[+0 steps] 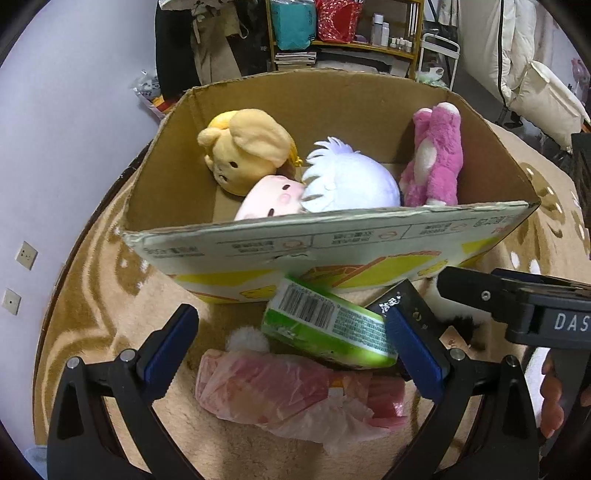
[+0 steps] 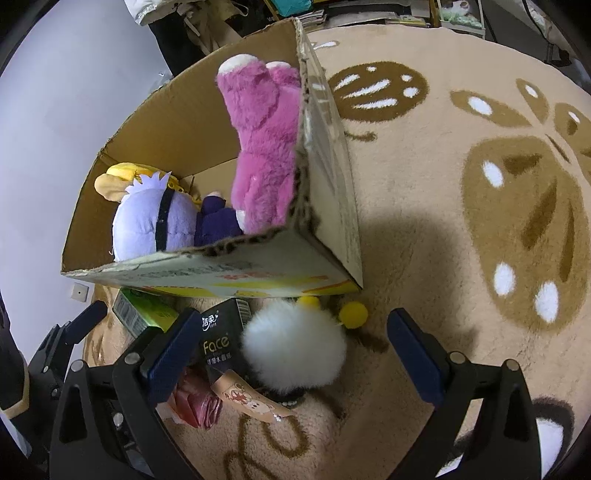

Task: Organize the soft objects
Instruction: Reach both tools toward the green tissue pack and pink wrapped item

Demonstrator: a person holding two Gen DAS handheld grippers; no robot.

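A cardboard box [image 1: 332, 236] [image 2: 207, 266] stands on the rug. It holds a yellow plush [image 1: 243, 151], a white-haired doll [image 1: 347, 181] [image 2: 155, 221] and a pink bear [image 1: 436, 158] [image 2: 262, 147]. In front of it lie a green tissue pack [image 1: 328, 328] [image 2: 144, 310], a black tissue pack [image 2: 221, 336] [image 1: 399, 295], a pink item in a plastic bag [image 1: 291, 387] and a white fluffy plush [image 2: 295, 350] with yellow pompoms. My left gripper [image 1: 291, 354] is open above the green pack and the bag. My right gripper [image 2: 291, 358] is open around the white plush.
A beige rug [image 2: 461, 184] with brown patterns covers the floor. A shelf [image 1: 343, 33] with bags and bottles stands behind the box. White bedding [image 1: 535, 74] lies at the far right, a wall [image 1: 66, 129] at the left.
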